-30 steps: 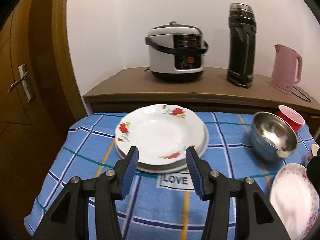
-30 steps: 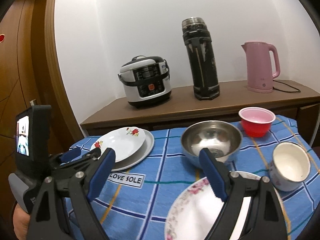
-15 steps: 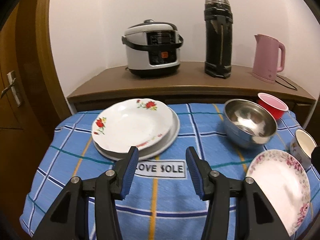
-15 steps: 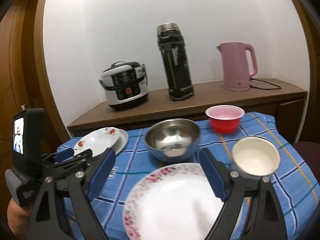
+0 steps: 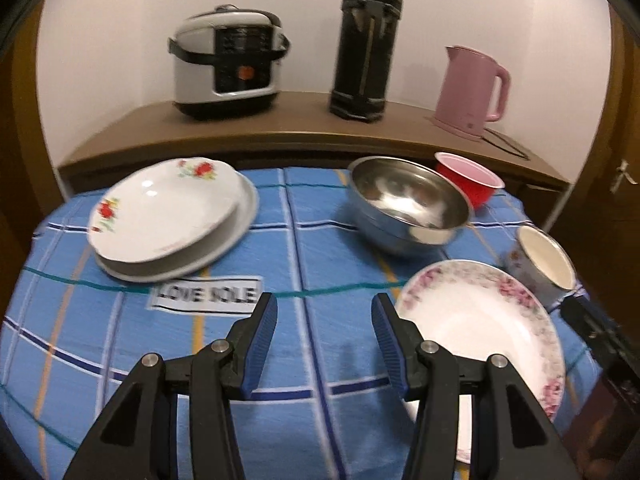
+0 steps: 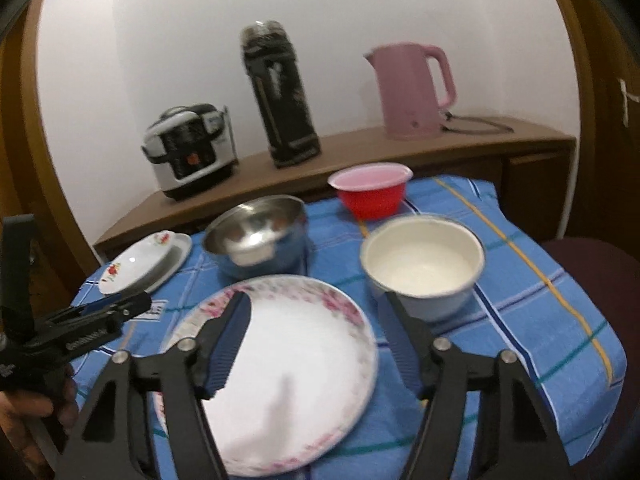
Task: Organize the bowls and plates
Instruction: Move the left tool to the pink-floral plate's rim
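On the blue checked cloth, a rose-patterned plate [image 5: 168, 216] lies stacked on another plate at the left. A steel bowl [image 5: 408, 204] stands in the middle, with a red bowl [image 5: 468, 178] behind it. At the right are a white bowl [image 6: 424, 264] and a pink-flowered plate [image 6: 280, 360]. My left gripper [image 5: 324, 304] hangs open over bare cloth, left of the flowered plate [image 5: 480, 320]. My right gripper [image 6: 316, 304] is over the flowered plate; its jaws are closing and the pads touch nothing.
Behind the table, a wooden sideboard [image 5: 280, 136] carries a rice cooker [image 5: 228, 64], a black thermos [image 5: 368, 40] and a pink kettle [image 5: 472, 92]. A dark seat [image 6: 592, 264] stands off the cloth's right edge. A hand [image 6: 36, 408] holds the left gripper.
Both grippers have moved right and lower. The left one left the rose plates for the cloth's middle. The right one came over the flowered plate and its jaws narrowed.
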{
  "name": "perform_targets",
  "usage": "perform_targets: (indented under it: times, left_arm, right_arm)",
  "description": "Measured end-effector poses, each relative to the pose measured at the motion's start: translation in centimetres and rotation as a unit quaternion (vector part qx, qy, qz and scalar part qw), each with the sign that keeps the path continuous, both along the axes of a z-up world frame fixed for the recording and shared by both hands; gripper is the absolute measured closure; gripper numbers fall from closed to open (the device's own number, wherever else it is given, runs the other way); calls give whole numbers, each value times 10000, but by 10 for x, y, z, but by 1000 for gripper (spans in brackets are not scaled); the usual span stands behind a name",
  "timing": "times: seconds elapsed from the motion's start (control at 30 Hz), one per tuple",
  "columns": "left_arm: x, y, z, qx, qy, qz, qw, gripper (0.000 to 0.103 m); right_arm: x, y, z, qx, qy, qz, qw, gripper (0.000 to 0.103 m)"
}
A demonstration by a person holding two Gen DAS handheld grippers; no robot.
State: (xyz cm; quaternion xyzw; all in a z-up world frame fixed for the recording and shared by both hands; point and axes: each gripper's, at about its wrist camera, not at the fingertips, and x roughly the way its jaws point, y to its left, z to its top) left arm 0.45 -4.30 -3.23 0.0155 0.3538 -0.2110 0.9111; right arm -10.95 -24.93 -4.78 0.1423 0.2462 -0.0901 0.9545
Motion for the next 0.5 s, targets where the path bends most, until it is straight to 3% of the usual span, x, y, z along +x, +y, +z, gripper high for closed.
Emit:
perform_targets:
  times: [0.2, 0.5]
  left_arm:
    - [-3, -14, -8, -150, 199, -318, 9992, 51]
    - [-5, -30, -17, -153, 401, -546, 9976, 51]
  right_arm:
    - [-9, -25, -15, 233, 218, -194, 9993, 37]
    - [1, -28, -32, 528, 448, 76, 9976, 53]
